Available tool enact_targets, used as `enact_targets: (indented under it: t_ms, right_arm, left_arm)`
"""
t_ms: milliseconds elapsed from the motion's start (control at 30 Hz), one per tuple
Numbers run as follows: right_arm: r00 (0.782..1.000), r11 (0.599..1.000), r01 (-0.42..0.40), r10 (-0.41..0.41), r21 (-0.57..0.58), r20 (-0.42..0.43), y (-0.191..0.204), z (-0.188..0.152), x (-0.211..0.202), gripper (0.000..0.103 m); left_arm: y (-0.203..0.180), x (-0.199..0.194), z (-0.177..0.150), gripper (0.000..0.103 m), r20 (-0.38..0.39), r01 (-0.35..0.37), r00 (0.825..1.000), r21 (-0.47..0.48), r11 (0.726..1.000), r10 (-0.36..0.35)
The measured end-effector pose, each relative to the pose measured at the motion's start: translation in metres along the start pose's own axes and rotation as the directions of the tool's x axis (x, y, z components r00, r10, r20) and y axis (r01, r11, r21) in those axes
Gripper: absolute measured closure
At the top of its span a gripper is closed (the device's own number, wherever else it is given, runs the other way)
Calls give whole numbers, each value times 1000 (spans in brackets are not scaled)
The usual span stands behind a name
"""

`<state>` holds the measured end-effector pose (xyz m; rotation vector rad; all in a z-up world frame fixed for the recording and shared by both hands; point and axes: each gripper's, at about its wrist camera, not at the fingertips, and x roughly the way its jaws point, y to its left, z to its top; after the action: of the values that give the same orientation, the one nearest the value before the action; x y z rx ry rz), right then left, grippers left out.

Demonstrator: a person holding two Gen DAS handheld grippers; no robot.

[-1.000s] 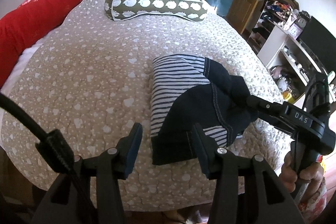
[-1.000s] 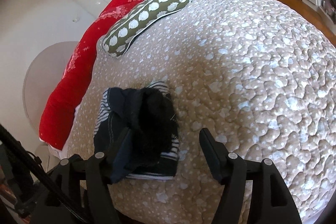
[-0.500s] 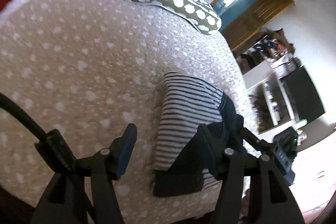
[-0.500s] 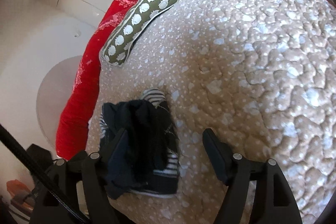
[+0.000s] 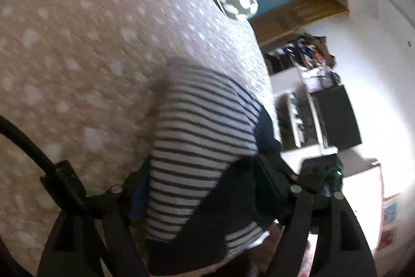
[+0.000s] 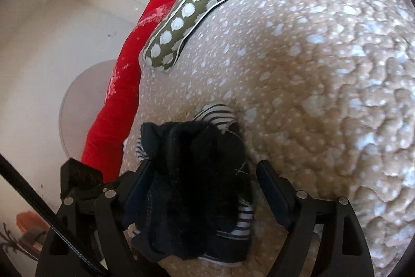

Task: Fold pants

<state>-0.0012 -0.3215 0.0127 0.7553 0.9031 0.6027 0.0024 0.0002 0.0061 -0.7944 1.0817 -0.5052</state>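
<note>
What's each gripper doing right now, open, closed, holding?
Left gripper: open, jaws either side of the pants.
Right gripper: open, pants between the jaws, not clamped.

Pants (image 6: pixel 197 181): on the quilt (image 6: pixel 324 69), near its front edge.
Pillow (image 6: pixel 194 14): on the quilt, behind the pants.
Bolster (image 6: pixel 122 85): left of the pillow.

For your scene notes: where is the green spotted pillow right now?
The green spotted pillow lies at the bed's far end on the beige quilt, beside the red cushion, beyond the pants.
</note>
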Motion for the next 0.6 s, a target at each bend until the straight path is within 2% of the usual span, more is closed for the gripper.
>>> enact_targets:
  t_ms: [33,100,167,233,333,433,600]
  right_arm:
    - [1000,1000,-15,15,8,-13,0,0,5,31]
    - [1000,999,-21,22,26,-23,-2,1,10,36]
    - [999,999,-31,31,26,-31,-2,1,12,45]
    - [999,999,-36,37,33,-35,-4,2,12,52]
    - [997,996,-64,66,66,-34,-7,3,8,56]
    - [997,996,-71,73,58,-31,-2,3,3,57]
    - [994,994,-106,106,27,-19,18,8,-4,57]
  left_arm:
    - [-2,6,-1,30,-24,15,1000,1,1000,-15]
    - [-9,9,-3,30,-35,4,999,31,1000,-3]
    - [-15,9,-3,39,-45,-1,999,48,999,3]
    - [-16,8,1,57,-45,-11,999,38,999,13]
    - [-19,2,3,65,-34,-31,999,42,999,32]
    - [-27,-4,3,66,-16,-49,999,65,997,50]
    - [-38,-18,8,66,13,-37,999,72,997,36]
